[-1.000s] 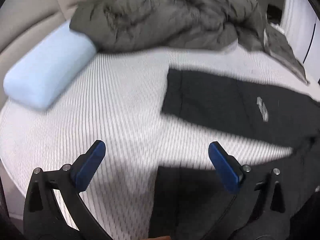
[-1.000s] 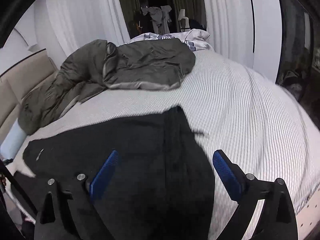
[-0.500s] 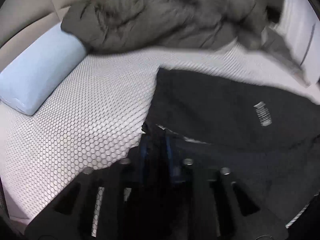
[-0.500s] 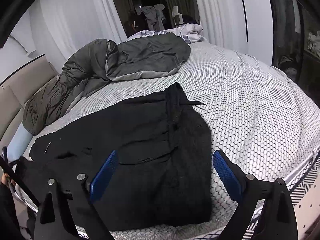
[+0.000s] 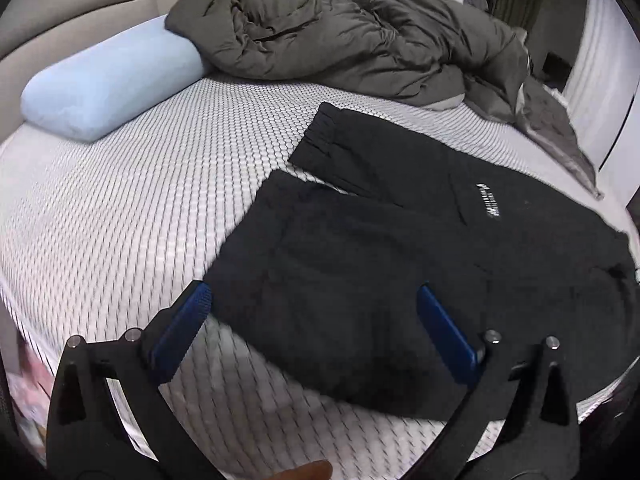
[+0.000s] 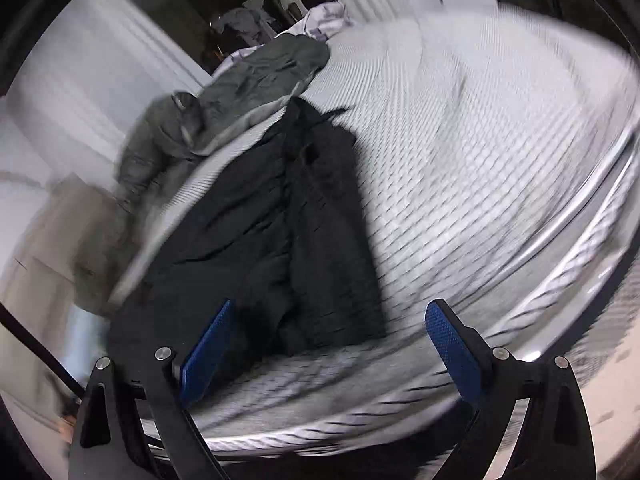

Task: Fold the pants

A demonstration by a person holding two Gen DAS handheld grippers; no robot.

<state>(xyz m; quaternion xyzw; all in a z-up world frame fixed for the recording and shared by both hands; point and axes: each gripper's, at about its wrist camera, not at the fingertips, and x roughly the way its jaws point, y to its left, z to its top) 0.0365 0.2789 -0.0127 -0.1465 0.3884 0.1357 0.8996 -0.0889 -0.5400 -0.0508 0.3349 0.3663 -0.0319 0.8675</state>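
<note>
In the left wrist view we see our left hand-held gripper (image 5: 316, 320) at the bottom of the frame, its two blue-padded fingers (image 5: 182, 330) spread wide apart with nothing between them. The black fabric pants (image 5: 400, 248) lie flat on the white honeycomb-textured bed (image 5: 140, 208), filling the centre and right of the frame. One leg is laid across the other, so its cuffed end reaches toward the upper middle while the nearer end sits just above our gripper. A small white printed logo (image 5: 489, 201) shows on the pants at the right. A light blue bolster pillow (image 5: 108, 80) rests at the upper left, and a rumpled olive-grey quilted duvet (image 5: 360, 44) stretches across the top, well apart from the pants.

In the right wrist view, which is blurred, our right hand-held gripper (image 6: 326, 348) sits at the bottom, its blue-padded fingers (image 6: 452, 348) likewise spread wide and empty. The pants (image 6: 280, 232) run from the lower left up toward the upper middle of the frame, bunched in long folds, with the left pad overlapping their near end in the picture; we cannot tell whether it touches. The duvet (image 6: 256, 80) lies beyond them at the upper left, and bare bed (image 6: 480, 160) fills the right.
</note>
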